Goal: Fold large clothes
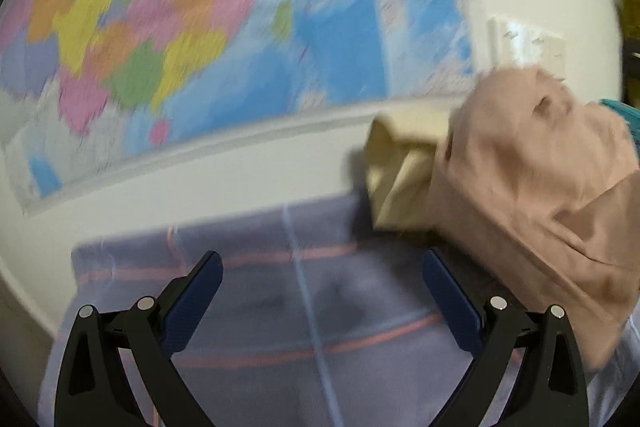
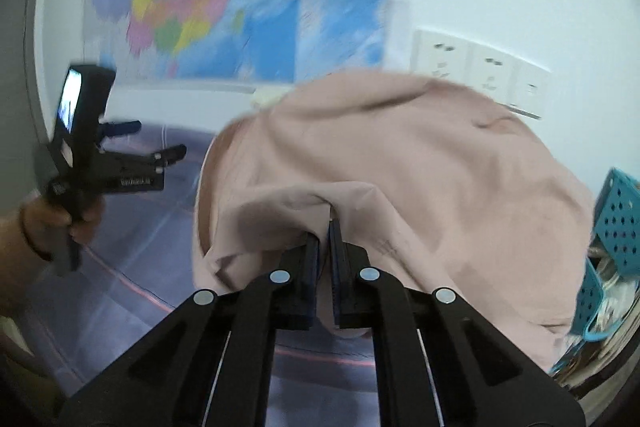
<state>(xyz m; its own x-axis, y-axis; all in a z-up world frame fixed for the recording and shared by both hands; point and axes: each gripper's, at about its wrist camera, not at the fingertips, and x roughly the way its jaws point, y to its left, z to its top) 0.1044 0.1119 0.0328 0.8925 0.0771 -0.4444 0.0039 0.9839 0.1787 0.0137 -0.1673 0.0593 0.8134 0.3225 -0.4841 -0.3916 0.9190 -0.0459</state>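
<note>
Black linkage arms fill the bottom of my right wrist view, and between them my right gripper [image 2: 329,227] is clenched on a fold of the large pale pink cotton garment [image 2: 400,163]. The cloth bunches over the blue pads and hangs off them in a heavy drape, most of it lifted clear of the purple-grey sheet with thin pink stripes [image 1: 280,291] that covers the surface below. My left gripper [image 1: 322,267] is released, its jaws standing wide with nothing between them, hovering over the striped sheet just beside the garment's hanging edge. From the right wrist view I can see my left hand [image 2: 76,215] wrapped round its handle, well apart from the cloth.

Behind the pink garment sits a crumpled beige piece of cloth [image 1: 400,171], touching it or nearly so; the blur makes it hard to tell whether the two are tangled. A perforated teal plastic basket [image 2: 618,219] stands at the right edge, close to the drape, and a colourful wall map [image 1: 168,27] hangs behind.

I judge the task barely begun: the garment still has to be spread flat. My pinch holds only a small fold, so the weight of the hanging cloth could pull it out of the pads. The trailing hem could also catch on the basket rim or drag the beige cloth along with it.
</note>
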